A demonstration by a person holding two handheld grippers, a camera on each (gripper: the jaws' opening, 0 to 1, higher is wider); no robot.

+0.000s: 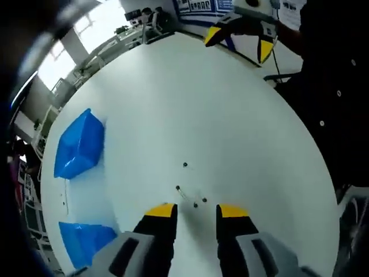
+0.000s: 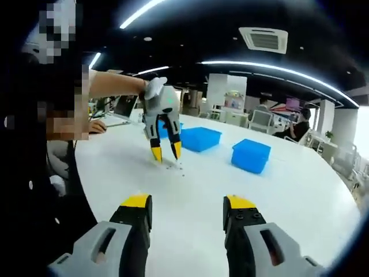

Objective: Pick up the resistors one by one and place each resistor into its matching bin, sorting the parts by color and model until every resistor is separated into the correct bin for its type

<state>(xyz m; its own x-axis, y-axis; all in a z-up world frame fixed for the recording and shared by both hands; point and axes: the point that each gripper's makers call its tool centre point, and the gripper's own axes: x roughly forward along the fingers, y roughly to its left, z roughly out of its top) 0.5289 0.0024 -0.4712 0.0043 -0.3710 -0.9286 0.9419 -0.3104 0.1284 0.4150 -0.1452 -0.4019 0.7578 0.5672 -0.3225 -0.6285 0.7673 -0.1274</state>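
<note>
Several small resistors (image 1: 185, 165) lie loose on the white round table (image 1: 230, 133), just ahead of my left gripper (image 1: 196, 212), which is open with nothing between its yellow-tipped fingers. In the right gripper view the left gripper (image 2: 166, 152) points down just above the resistors (image 2: 173, 166), which show as tiny dark specks. Two blue bins (image 1: 81, 144) (image 1: 86, 242) stand to the left of the resistors; in the right gripper view these bins (image 2: 199, 138) (image 2: 251, 154) sit beyond them. My right gripper (image 2: 188, 203) is open and empty above the table's near side, and it appears far across the table (image 1: 239, 43).
The person's dark-clothed body (image 2: 34, 190) stands close at the table's edge, with a bare forearm (image 2: 112, 83) reaching over it. A laptop (image 2: 124, 108) lies at the table's far side. Office chairs and desks (image 2: 262, 118) stand beyond.
</note>
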